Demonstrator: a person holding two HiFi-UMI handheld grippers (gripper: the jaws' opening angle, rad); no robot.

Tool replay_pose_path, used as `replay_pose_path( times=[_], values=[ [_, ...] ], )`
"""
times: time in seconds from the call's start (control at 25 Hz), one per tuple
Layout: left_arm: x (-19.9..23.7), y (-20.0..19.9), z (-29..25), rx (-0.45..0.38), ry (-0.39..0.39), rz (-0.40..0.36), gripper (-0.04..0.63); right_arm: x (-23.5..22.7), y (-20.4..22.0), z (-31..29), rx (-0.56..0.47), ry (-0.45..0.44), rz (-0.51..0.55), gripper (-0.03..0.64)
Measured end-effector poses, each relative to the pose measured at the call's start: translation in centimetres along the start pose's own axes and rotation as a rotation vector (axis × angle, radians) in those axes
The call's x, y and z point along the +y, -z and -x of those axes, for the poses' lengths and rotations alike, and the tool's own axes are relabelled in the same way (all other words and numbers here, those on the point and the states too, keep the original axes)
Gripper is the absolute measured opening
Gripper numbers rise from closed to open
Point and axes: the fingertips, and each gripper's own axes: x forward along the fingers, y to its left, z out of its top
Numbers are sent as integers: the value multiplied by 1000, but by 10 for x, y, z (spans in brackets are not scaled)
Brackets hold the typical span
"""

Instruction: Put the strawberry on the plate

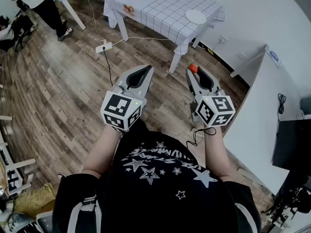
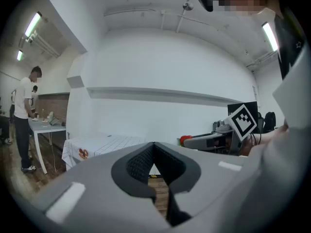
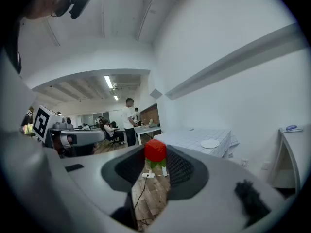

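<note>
A red strawberry (image 1: 193,68) with green leaves sits pinched at the tips of my right gripper (image 1: 194,72), held in the air over the wooden floor. In the right gripper view the strawberry (image 3: 155,150) is squeezed between the two dark pads. The white plate (image 1: 196,16) lies on the far table with a checkered cloth (image 1: 155,8), ahead of both grippers; the plate (image 3: 210,143) shows beyond the jaws, to the right. My left gripper (image 1: 147,69) hangs beside the right one, jaws together, with nothing in them.
A power strip (image 1: 103,47) and its cable lie on the floor before the table. A person (image 1: 43,4) stands at another table at the far left. A white desk (image 1: 265,106) runs along my right side.
</note>
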Motion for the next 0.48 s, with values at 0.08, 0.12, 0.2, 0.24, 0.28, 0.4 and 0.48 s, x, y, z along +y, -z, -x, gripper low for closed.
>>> replay_pose_path(
  times=[0.08, 0.12, 0.2, 0.24, 0.28, 0.4, 0.48],
  values=[
    [-4, 2, 0, 2, -3, 12, 9, 1, 0, 4, -1, 0, 2, 144],
    [-6, 3, 1, 5, -1, 16, 9, 1, 1, 5, 0, -2, 3, 144],
    [-13, 5, 1, 9, 10, 21, 9, 2, 1, 8, 1, -5, 6, 144],
    [-16, 6, 1, 10, 15, 23, 9, 1, 1, 10, 1, -6, 7, 144],
    [-19, 7, 1, 10, 18, 26, 9, 1, 1, 12, 2, -4, 7, 144],
    [-23, 11, 2, 14, 15, 33, 9, -4, 4, 16, 4, 4, 5, 144],
    [-25, 12, 2, 16, 11, 34, 9, -5, 5, 20, 7, 8, 3, 144]
  ],
)
